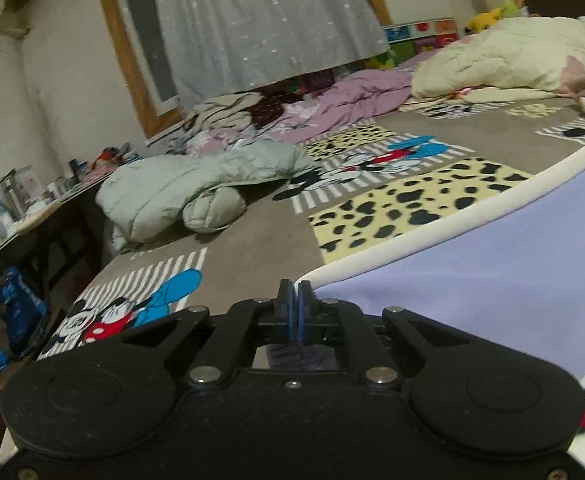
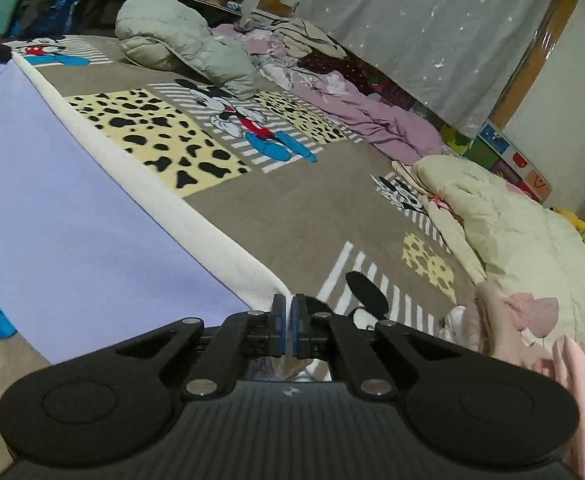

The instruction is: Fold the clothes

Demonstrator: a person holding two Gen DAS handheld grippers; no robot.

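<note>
Figure: two wrist views of one lavender garment with a white band along its edge (image 1: 492, 264), held stretched above the cartoon-mouse and leopard-patch printed bed cover (image 1: 276, 224).

Your left gripper (image 1: 295, 300) has its jaws pressed together on one corner of the white band; from that corner the cloth runs off to your right and away, the band rising toward the upper right of the left wrist view. Your right gripper (image 2: 290, 314) likewise pinches the opposite corner of the same band; in the right wrist view the cloth (image 2: 72, 216) runs off to your left, the band climbing toward the upper left.

The relation that matters: the white band is the long axis, drawn nearly straight between your two jaws, and the lavender body lies on your near side of that line, with the open bed cover beyond it. Neither hand is nearer the garment; each holds one end of the same edge.

How far the folding stands cannot be read here: the held edge would suit spreading the garment flat as well as carrying one edge over onto another.

Clutter beyond: a pale grey-green quilted jacket (image 1: 196, 188) and a cream quilted jacket (image 2: 524, 240) lie well apart from the band.
</note>
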